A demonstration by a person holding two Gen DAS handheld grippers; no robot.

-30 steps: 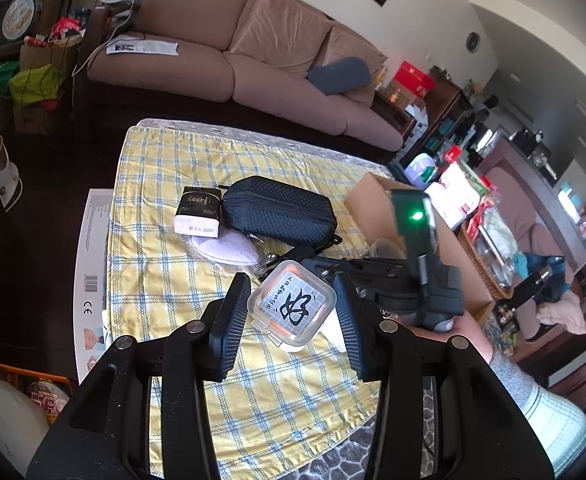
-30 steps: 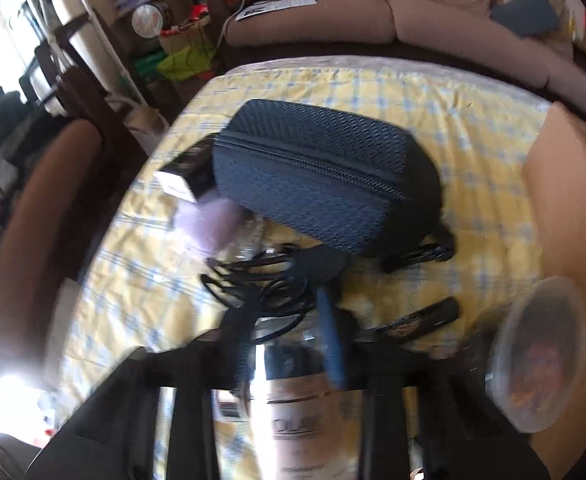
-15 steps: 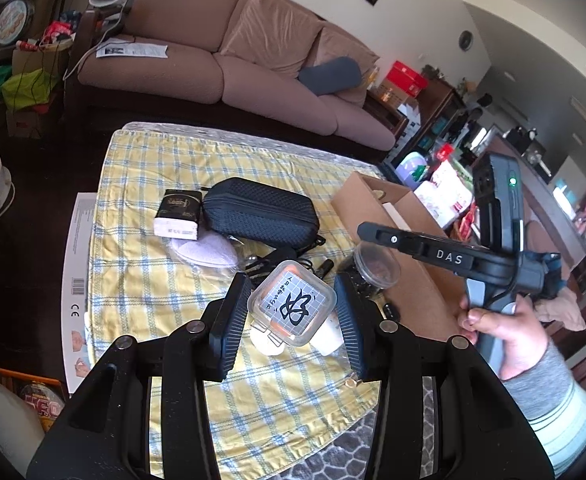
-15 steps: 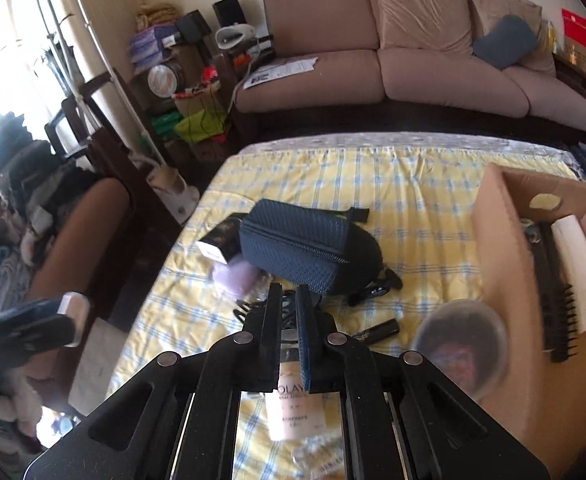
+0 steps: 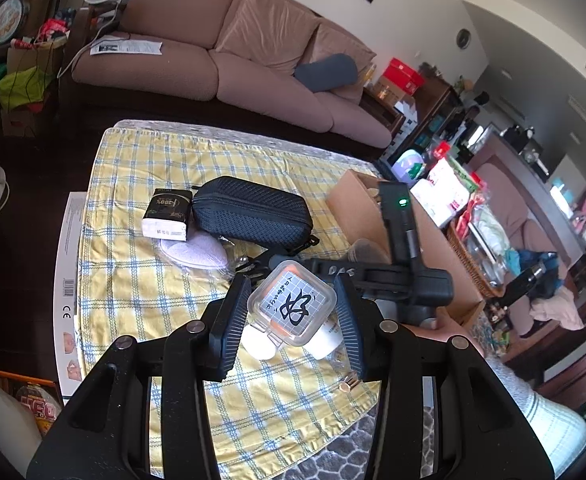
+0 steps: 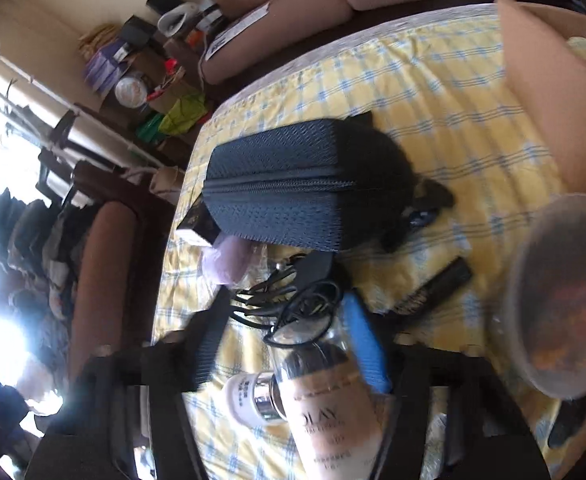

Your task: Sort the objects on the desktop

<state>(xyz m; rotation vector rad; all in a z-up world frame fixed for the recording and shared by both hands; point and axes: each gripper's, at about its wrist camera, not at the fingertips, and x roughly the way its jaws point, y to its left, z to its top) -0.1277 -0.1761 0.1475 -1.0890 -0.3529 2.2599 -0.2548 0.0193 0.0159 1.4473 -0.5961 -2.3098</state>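
Observation:
My left gripper [image 5: 291, 312] is shut on a small clear square box [image 5: 292, 303] with a black character on its label, held above the yellow checked tablecloth [image 5: 141, 296]. My right gripper [image 6: 289, 344] is open and low over the table, its fingers on either side of a tangled black cable [image 6: 297, 300] and above an Olay bottle [image 6: 325, 404]. The right gripper's body also shows in the left wrist view [image 5: 405, 264]. A black zip case [image 5: 253, 213] lies mid-table; it also shows in the right wrist view [image 6: 309, 192]. A cardboard box [image 5: 357, 208] stands at the right.
A black and white packet [image 5: 168, 214] and a pale purple pouch [image 5: 197, 252] lie left of the case. A black tube [image 6: 437, 288] and a clear round tub [image 6: 561, 304] lie near the cardboard box [image 6: 549, 92]. A sofa [image 5: 229, 60] stands behind the table.
My right gripper has dropped from high above the table to just over the cable and bottle, and its fingers have opened. My left gripper still holds the clear box in place.

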